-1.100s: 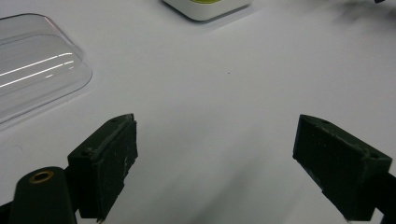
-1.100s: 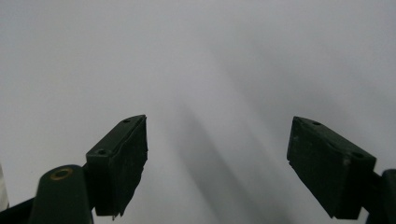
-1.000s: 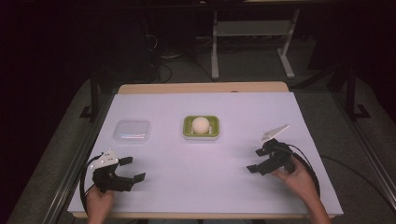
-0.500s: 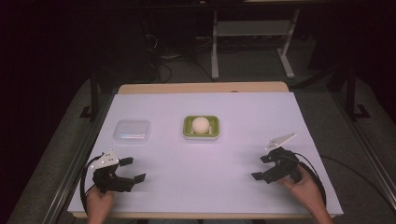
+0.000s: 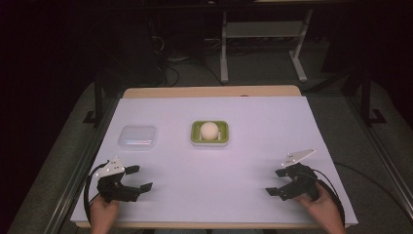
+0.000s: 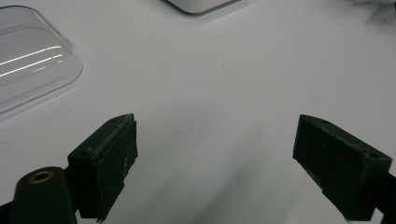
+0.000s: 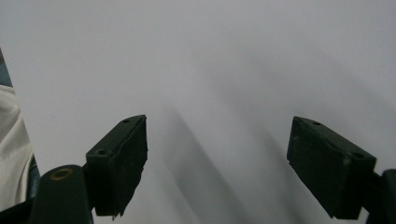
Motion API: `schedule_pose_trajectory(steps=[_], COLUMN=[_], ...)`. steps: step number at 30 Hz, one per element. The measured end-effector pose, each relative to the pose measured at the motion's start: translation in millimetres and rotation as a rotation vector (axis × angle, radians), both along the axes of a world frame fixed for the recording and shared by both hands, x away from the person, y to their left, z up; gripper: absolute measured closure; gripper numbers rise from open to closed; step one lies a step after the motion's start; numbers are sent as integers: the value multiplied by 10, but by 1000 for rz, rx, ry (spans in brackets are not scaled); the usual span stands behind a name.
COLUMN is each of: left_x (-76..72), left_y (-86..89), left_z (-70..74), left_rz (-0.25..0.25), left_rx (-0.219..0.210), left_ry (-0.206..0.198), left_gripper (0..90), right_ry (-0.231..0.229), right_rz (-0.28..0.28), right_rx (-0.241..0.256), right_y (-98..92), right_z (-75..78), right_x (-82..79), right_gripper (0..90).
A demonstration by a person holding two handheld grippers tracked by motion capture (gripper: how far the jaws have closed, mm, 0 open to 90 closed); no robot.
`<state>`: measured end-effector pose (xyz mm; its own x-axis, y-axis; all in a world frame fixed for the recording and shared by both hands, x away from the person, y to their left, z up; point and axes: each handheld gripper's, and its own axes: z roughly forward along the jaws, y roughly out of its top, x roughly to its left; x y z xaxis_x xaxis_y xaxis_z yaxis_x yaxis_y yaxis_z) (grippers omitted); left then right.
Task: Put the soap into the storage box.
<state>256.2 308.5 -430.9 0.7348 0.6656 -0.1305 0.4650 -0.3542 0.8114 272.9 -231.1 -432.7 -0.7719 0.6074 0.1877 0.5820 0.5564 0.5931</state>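
Observation:
A pale round ball [image 5: 209, 130] sits in a small green tray [image 5: 195, 132] at the middle of the white table. To its left lies a clear plastic lid [image 5: 138, 137], which appears again at the upper left as the lid [image 6: 28, 60] in the left gripper view. My left gripper [image 5: 140, 177] rests low near the front left corner, open and holding nothing; between its jaws [image 6: 215, 163] there is bare table. My right gripper [image 5: 275, 182] is near the front right, open too, with bare white surface between its jaws [image 7: 217, 163].
The white table sheet [image 5: 219, 170] spans the space between the two grippers. The tray's near corner [image 6: 196, 4] peeks in at the top of the left gripper view. A pale cloth [image 7: 11, 140] shows at the left edge of the right gripper view. Cables loop from both grippers.
My right gripper has drawn back toward the table's front edge and slightly right. The left gripper has hardly moved. Both stay open.

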Motion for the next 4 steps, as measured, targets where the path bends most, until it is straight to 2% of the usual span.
schedule_pose_trajectory(steps=[4], left_x=[-8], left_y=[19], left_z=[3], left_rz=[0], left_rx=[1], left_ry=[-3], left_gripper=[130], right_ry=[-18], right_rz=[-12], right_rx=[9], right_y=[-23], right_z=[24], right_x=[-61], right_gripper=[196])
